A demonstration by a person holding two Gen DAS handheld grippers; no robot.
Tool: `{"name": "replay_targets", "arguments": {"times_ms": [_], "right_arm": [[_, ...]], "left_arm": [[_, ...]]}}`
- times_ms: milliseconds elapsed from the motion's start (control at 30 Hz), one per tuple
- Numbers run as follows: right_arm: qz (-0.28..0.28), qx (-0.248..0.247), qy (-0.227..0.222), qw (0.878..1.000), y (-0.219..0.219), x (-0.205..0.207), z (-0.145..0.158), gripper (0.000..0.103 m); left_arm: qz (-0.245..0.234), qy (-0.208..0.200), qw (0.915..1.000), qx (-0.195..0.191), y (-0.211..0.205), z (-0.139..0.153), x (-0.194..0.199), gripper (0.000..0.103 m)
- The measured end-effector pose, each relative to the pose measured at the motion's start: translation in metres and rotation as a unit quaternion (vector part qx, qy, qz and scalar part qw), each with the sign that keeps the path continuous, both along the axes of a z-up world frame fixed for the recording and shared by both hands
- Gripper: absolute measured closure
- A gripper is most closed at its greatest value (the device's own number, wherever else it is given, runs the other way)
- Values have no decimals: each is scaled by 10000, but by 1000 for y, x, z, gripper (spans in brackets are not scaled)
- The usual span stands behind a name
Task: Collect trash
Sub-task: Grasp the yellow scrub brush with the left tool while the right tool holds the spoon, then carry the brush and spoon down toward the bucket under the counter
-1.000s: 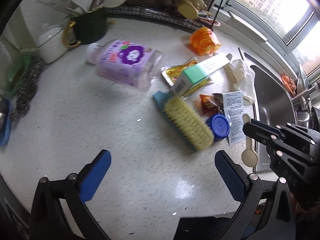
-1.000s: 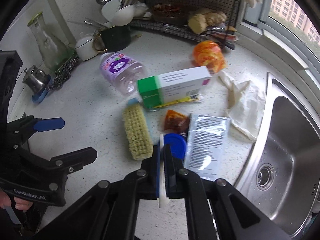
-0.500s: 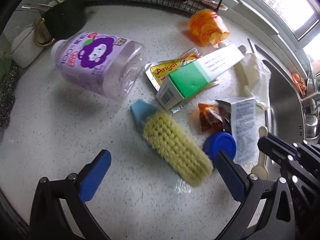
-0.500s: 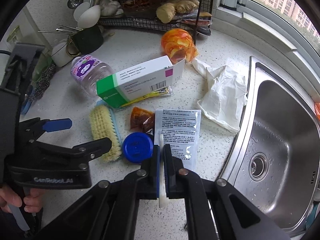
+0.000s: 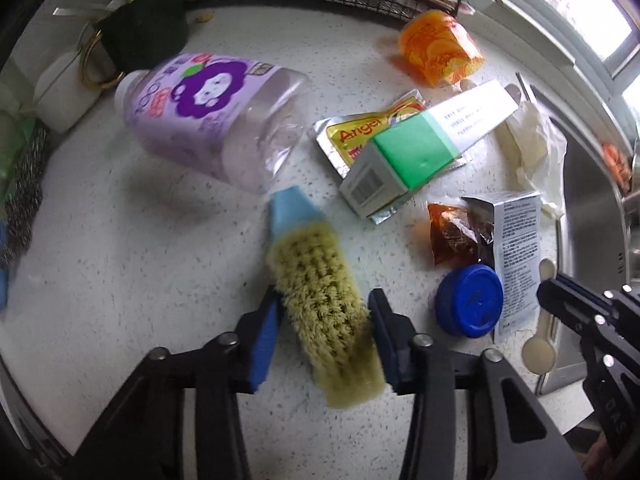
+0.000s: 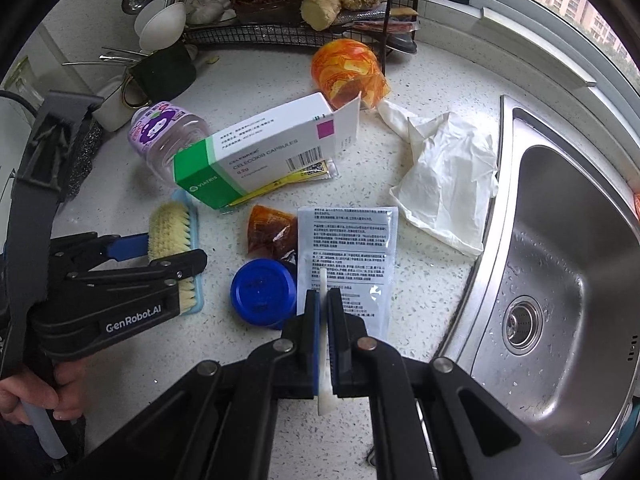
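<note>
Speckled white counter (image 5: 120,264) beside a steel sink (image 6: 560,264), strewn with litter. Left gripper (image 5: 322,312) pointing steeply down, jaws closing around a scrubbing brush (image 5: 320,300) with yellow bristles and a light blue back; blue pads already against the bristles on both sides, though hard to say from this angle how firmly pressed. Seen from the right wrist camera, same brush (image 6: 170,232) lying on the counter with the left gripper (image 6: 156,254) across it and a hand (image 6: 28,396) on the handle below. Right gripper (image 6: 323,304) fully closed on a small white plastic spoon (image 6: 323,340), held edge-on between the pads; same spoon (image 5: 540,344) visible from the left wrist camera, bowl downward, near the sink edge. Just ahead of the right gripper: a blue round lid (image 6: 264,292) and a white printed sachet (image 6: 348,256), touching side by side. Brown sauce packet (image 6: 270,232) above the lid. Further back, a green-and-white medicine box (image 6: 256,156) resting on a yellow packet (image 5: 360,136), a purple-labelled clear bottle (image 5: 208,116) on its side, an orange wrapper (image 6: 348,72), and a crumpled white glove (image 6: 444,184) next to the sink.
</note>
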State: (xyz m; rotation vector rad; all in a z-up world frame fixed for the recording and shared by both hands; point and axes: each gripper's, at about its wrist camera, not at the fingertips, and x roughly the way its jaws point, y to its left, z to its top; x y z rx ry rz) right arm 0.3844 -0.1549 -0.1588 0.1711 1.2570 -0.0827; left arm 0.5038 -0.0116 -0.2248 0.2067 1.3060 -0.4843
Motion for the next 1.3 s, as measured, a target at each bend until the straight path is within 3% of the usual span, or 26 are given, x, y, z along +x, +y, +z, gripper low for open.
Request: {"name": "replay_targets", "arguments": {"times_ms": [100,333,667,1300], "right_arm": [[71,26,-32,10000,4,0,0,100],[311,41,-187,9993,16,-9,11,100],[657,120,-632,9958,30,-43,42,100],[1637,260,-1113,9799,22,-183,75,100]], "left_arm": [[28,-64,10000,1,10,2,-7,69],[91,-335,9994,9,22,21,-29,70],[159,-799,9967,-34,35,68,-97,70],[1174,-1362,9837,20,30,103,-300,70]]}}
